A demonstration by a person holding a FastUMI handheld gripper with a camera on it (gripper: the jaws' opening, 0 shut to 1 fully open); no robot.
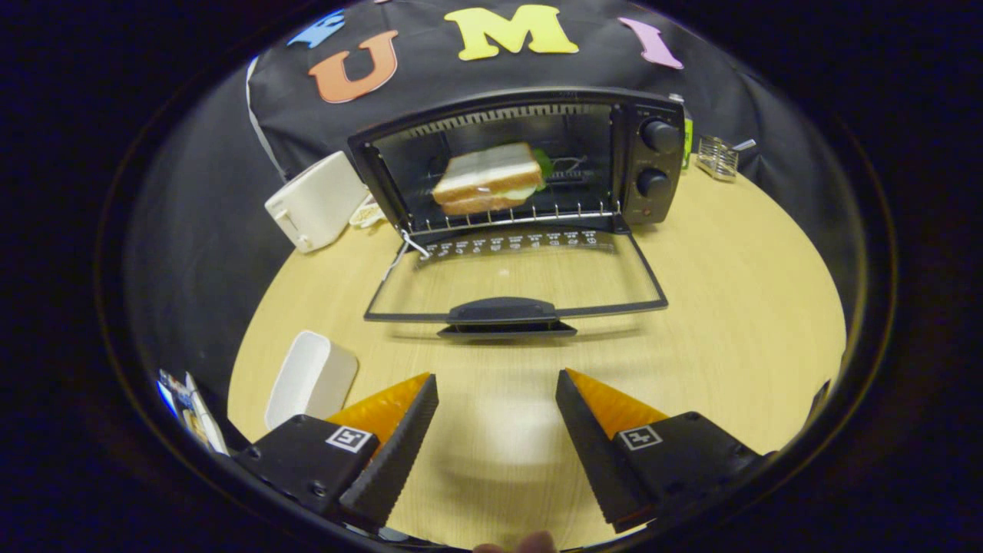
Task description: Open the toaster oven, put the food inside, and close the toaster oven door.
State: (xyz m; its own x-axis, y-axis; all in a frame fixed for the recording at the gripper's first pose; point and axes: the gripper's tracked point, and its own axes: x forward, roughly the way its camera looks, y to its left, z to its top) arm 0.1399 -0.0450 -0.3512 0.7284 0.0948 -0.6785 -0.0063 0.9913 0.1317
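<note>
We hold the gripper [497, 395] low over a pale wooden table [737, 307], and its two fingers stand wide apart with nothing between them but bare tabletop. Neither finger touches anything.

Beyond the fingers, well apart from them, sits the black toaster oven [649, 165] at the far side of the table, against the black cloth wall. Its glass door [514, 276] is swung fully down and lies roughly flat toward us, the dark door handle [503, 311] at its near edge pointing at the gap between our fingers. Inside the oven we see the sandwich [488, 178] resting on the wire rack [514, 219]: two slices of bread with a pale filling, and a bit of green leaf showing at its right end. The sandwich looks slightly blurred. Two round control knobs [660, 157] sit one above the other on the oven's right panel.

Just to the left of the oven stands a white pop-up toaster [315, 201], tilted in our view. Nearer to us, just beside the left finger, lies a white rectangular tray [311, 378] on the table. To the right of the oven, at the table's far edge, we see a small wire holder [718, 157].

A fingertip [530, 544] of the person's hand shows below the fingers.
</note>
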